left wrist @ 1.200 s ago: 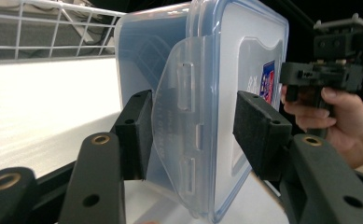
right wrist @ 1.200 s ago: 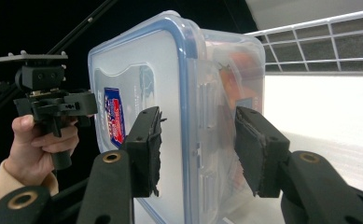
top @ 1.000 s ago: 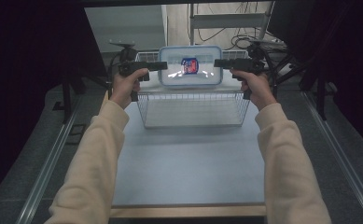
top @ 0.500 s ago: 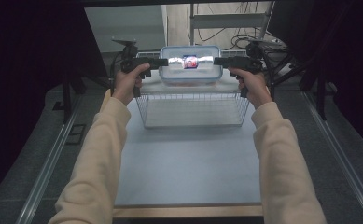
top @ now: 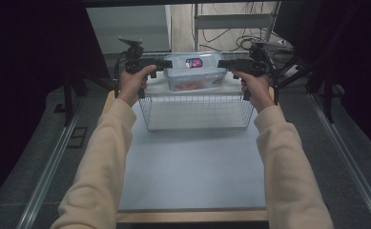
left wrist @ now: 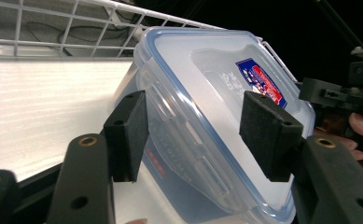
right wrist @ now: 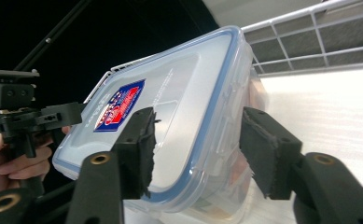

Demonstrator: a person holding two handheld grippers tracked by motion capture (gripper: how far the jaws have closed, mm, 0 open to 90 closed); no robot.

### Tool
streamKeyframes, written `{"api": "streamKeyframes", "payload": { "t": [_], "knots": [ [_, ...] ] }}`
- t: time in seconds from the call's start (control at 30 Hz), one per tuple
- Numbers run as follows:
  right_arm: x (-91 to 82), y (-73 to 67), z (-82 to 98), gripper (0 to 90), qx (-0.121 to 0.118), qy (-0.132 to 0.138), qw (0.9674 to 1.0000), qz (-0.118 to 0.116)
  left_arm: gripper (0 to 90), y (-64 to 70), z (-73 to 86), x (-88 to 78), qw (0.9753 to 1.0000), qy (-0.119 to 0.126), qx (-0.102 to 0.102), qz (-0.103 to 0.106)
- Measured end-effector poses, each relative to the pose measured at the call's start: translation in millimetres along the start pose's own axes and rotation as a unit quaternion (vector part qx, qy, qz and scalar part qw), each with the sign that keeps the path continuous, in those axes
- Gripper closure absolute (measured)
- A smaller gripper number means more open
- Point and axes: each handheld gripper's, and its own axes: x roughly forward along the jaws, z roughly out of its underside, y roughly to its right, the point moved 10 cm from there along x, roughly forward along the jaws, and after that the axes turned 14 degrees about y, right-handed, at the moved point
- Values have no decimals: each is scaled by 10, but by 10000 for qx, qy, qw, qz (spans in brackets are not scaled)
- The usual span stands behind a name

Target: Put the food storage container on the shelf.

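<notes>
1. Container [top: 195,71]: a clear plastic box with a blue-rimmed snap lid and a red-and-blue label [top: 193,62] on top, at the far end of the white wire basket [top: 196,112]. It seems to sit on the basket floor near the far wall, though the seating is partly hidden. Something reddish shows through its wall (too blurred to tell what).

2. Long axis: it runs across the table, from one gripper to the other, so each short end faces a hand. Both hands are about equally near.

3. Left gripper [left wrist: 195,137]: the jaws straddle the box's left end, one pad over the lid, one beside the wall. They have just been opening, and a gap shows at each pad, so the grip looks released with the box between them.

4. Right gripper [right wrist: 198,149]: it mirrors this at the right end. These jaws have also just been opening, and the pads [right wrist: 263,154] appear just clear of lid and wall.

5. Coming move (a judgement): each gripper must draw back outward along that long axis.

6. Obstacles: the basket's wire rim lies near both grippers, with cables [top: 221,33] and a stand leg beyond the table [top: 192,167].
</notes>
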Motion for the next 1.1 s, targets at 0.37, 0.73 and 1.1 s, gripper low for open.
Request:
{"api": "streamKeyframes", "payload": {
  "t": [0.37, 0.73, 1.1],
  "knots": [
    [-205, -175, -83, 380, -667, 310, 9970, -223, 341, 143, -78, -240, 9980, 396, 502, -20],
    [-528, -263, 140, 332, -1206, 227, 9911, -519, 296, 428, 194, -604, 9940, 463, 976, 182],
    [-848, -233, 573, 319, -1613, 61, 9847, -660, 284, 569, 769, -945, 9904, 476, 1234, 395]
  ]
}}
